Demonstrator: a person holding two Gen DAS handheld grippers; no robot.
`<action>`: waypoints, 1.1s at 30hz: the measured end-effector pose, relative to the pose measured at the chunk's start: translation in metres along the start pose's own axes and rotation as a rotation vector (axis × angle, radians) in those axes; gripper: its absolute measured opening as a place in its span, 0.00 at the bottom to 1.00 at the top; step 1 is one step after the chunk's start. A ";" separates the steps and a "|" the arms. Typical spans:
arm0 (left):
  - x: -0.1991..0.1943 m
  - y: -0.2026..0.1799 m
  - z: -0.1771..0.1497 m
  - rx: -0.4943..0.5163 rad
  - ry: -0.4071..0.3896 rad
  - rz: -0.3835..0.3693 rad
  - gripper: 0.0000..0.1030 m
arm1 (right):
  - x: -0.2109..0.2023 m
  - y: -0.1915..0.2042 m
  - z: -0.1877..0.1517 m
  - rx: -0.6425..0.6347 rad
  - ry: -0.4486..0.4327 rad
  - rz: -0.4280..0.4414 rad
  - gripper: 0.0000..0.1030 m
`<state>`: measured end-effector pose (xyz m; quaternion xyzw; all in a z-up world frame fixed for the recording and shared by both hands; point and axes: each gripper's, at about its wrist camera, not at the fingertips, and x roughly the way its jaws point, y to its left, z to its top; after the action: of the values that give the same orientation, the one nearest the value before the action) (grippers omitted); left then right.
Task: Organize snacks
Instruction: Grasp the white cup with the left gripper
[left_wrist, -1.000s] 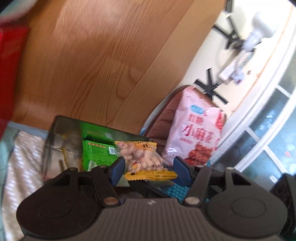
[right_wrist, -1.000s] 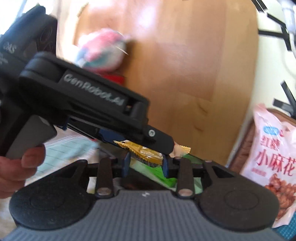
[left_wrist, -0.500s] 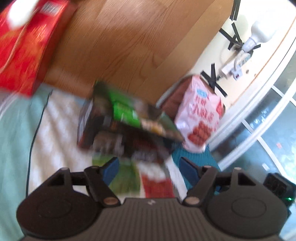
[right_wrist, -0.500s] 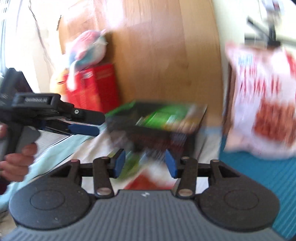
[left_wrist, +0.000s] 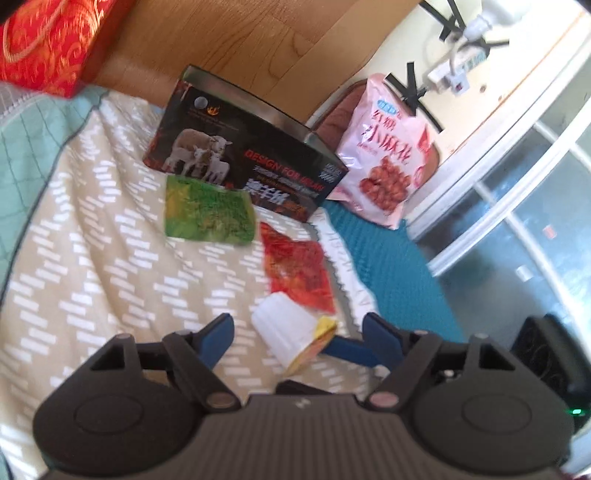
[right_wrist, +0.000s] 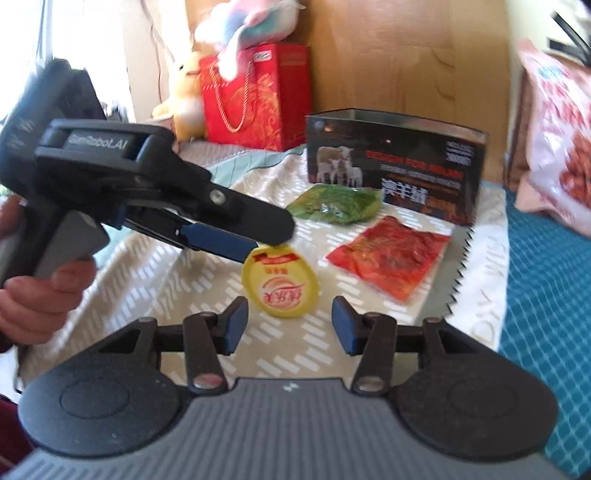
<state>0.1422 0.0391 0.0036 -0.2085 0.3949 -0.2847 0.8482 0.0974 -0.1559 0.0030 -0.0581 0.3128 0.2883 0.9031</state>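
1. Beige patterned bedding (left_wrist: 92, 258) carries my snacks; dark box (left_wrist: 243, 162) stands behind.
2. Left gripper (left_wrist: 299, 332): jaws wide, nothing pinched.
3. White cup (left_wrist: 284, 328), yellow-lidded, lies between both grippers.
4. Right gripper (right_wrist: 290, 325): jaws opening, gripping nothing.

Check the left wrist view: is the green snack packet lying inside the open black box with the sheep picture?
No, the green snack packet lies flat on the beige patterned cloth in front of the black box with the sheep picture.

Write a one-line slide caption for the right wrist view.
Both tools, left and right, close in with jaws open on a yellow-lidded cup lying before the black box on the patterned cloth.
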 end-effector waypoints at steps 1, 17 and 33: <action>0.001 -0.001 -0.002 0.009 0.009 0.030 0.65 | 0.002 0.002 0.000 -0.009 -0.007 -0.003 0.52; -0.035 0.033 0.003 -0.044 -0.039 0.090 0.35 | 0.044 0.057 0.024 -0.162 -0.052 0.011 0.21; -0.031 0.050 0.043 -0.095 -0.073 0.035 0.55 | 0.044 0.010 0.040 -0.064 -0.054 0.002 0.46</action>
<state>0.1758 0.1028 0.0178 -0.2519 0.3801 -0.2432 0.8561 0.1410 -0.1150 0.0095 -0.0788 0.2791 0.3002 0.9087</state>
